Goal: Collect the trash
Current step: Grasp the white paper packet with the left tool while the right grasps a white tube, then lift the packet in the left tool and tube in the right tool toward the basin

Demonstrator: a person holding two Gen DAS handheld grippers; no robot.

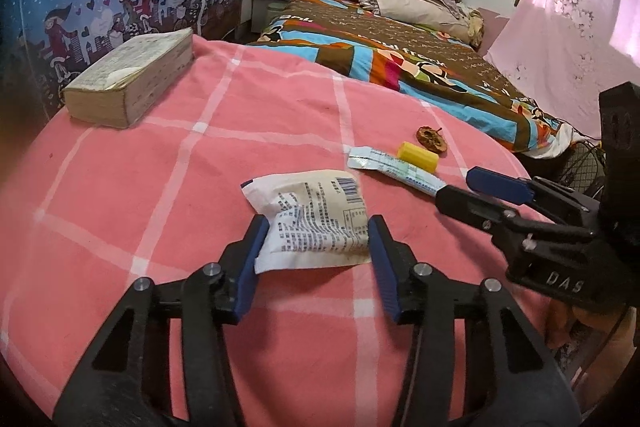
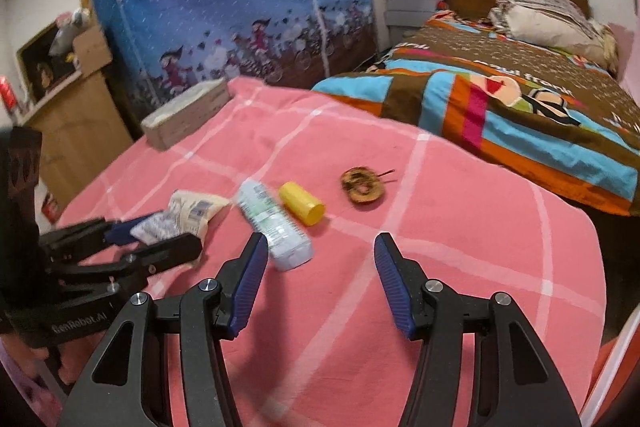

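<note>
The left gripper (image 1: 316, 247) has its jaws straddling the crumpled wrapper (image 1: 310, 217) on the pink cloth (image 1: 160, 187), pads touching its edges for pickup, while the right gripper (image 2: 320, 279) hovers, jaws apart and empty, just short of the flat packet (image 2: 274, 227).

A crumpled white wrapper (image 1: 316, 215), a flat sachet (image 1: 394, 171), a yellow cap (image 1: 418, 155) and a browned fruit slice (image 1: 430, 138) lie on the pink checked worktop (image 1: 200, 167).

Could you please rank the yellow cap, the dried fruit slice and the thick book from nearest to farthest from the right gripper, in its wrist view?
1. yellow cap, just ahead of the right gripper
2. dried fruit slice, beyond, slightly right
3. thick book, far left
</note>
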